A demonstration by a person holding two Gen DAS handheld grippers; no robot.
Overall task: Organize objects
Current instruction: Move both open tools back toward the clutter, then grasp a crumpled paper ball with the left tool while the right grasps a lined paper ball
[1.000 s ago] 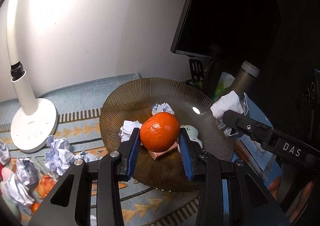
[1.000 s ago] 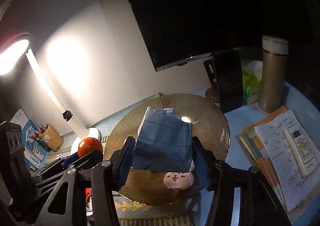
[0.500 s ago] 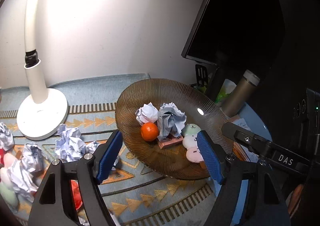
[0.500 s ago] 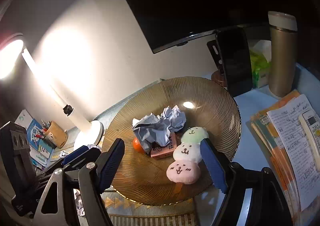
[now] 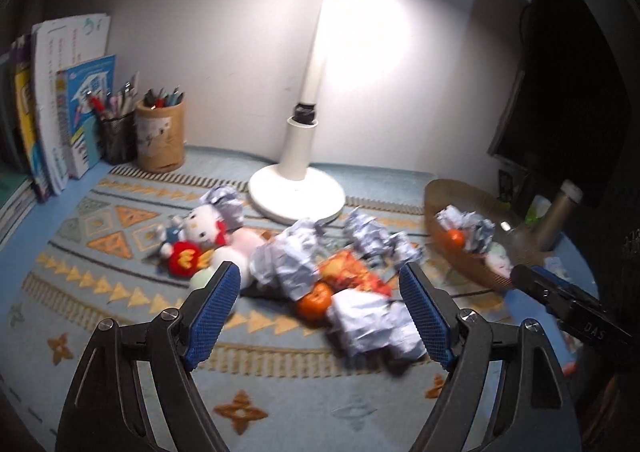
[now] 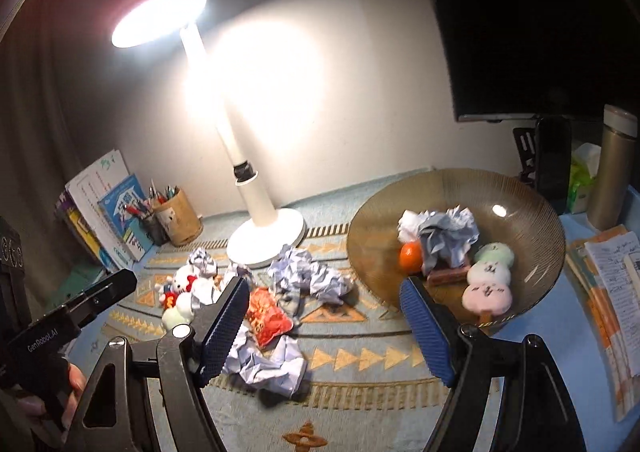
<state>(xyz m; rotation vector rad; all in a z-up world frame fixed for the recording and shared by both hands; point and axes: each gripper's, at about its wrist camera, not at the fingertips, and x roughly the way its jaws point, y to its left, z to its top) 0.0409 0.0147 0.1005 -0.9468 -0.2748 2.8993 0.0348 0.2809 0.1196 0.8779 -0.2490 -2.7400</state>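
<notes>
Swung from the bowl (image 5: 452, 192), left tool (image 5: 320, 312) faces blurred, seemingly paper clutter (image 5: 288, 264).

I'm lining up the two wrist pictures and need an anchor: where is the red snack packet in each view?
Left wrist: the red snack packet lies centre frame on the mat, between the open blue fingers, just above an orange.
Right wrist: the packet lies lower left of centre, beside the left finger.
Shared landmark: the white lamp base stands behind the packet in both.

Lit white desk lamp (image 5: 298, 168) on patterned blue mat (image 5: 100, 292), pale wall (image 5: 224, 32) behind.
</notes>
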